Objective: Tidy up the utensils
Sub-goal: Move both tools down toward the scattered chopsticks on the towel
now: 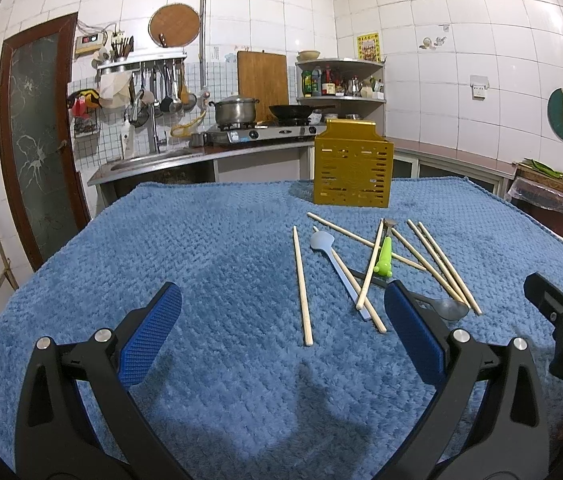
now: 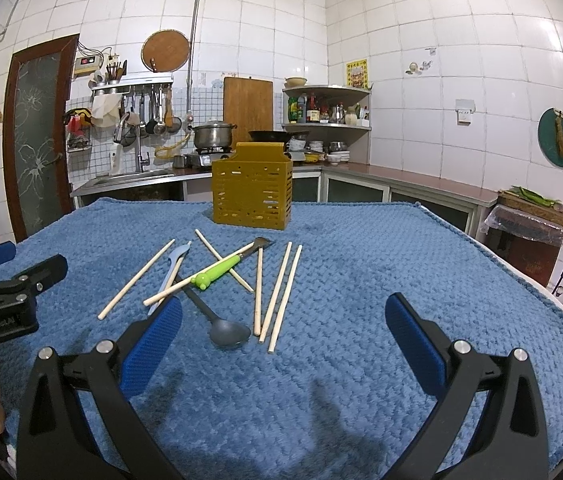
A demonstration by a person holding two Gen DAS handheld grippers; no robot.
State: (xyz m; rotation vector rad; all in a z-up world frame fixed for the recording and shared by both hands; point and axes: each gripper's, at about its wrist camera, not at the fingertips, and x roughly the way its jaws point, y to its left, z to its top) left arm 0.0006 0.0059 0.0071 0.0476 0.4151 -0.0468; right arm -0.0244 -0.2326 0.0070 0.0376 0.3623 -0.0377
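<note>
A slotted mustard-yellow utensil holder (image 1: pixel 352 164) (image 2: pixel 252 187) stands upright at the far side of the blue towel. In front of it lie several wooden chopsticks (image 1: pixel 302 286) (image 2: pixel 280 293), a pale blue spoon (image 1: pixel 335 266) (image 2: pixel 170 273), a dark grey spoon (image 1: pixel 447 309) (image 2: pixel 223 330) and a green-handled peeler (image 1: pixel 384 256) (image 2: pixel 219 270), partly crossed over one another. My left gripper (image 1: pixel 281 320) hovers open near the pile's left end, holding nothing. My right gripper (image 2: pixel 281 328) is open too, over the near ends of the chopsticks and the grey spoon.
The blue towel (image 1: pixel 201 248) (image 2: pixel 381 264) covers the whole table. Behind it run a counter with a sink (image 1: pixel 149 160), a gas stove with a pot (image 1: pixel 235 110) and a wok, and a corner shelf of bottles. A door stands at the left.
</note>
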